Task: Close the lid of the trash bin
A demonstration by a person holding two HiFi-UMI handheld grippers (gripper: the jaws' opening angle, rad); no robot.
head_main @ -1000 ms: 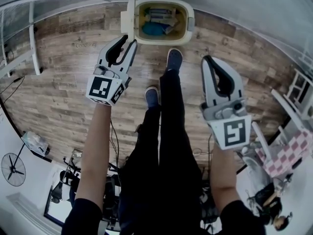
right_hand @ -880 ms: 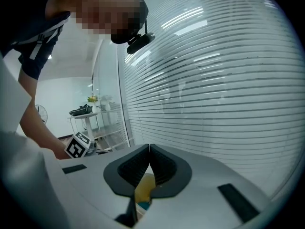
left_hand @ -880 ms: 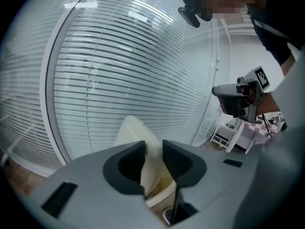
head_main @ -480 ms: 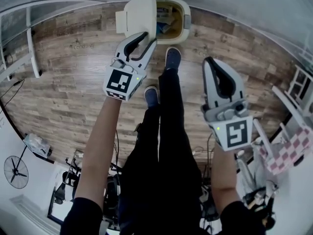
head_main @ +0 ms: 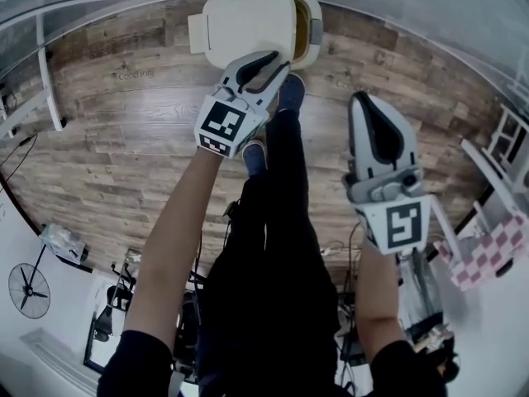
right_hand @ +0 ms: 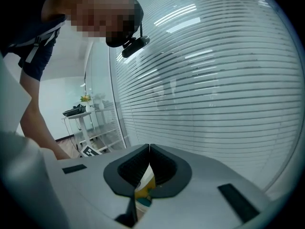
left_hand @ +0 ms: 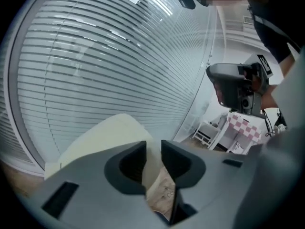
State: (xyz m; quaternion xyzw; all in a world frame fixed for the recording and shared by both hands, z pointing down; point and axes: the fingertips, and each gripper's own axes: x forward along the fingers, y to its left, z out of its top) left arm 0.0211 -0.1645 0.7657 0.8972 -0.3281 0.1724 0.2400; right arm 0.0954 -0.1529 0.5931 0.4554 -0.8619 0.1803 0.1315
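Grey right claw (head_main: 362,99) hangs over the wood floor (head_main: 107,147), clenched tip to tip on nothing, well apart from the bin. Left claw (head_main: 279,60) reaches ahead past the person's blue shoe (head_main: 291,96). Its jaws stand a narrow gap apart, have just been closing, and grip nothing. Its tips lie at the near edge of the cream lid (head_main: 244,23); contact not confirmed. Lid is tilted low over the trash bin (head_main: 312,31), leaving a strip of opening along its right side.
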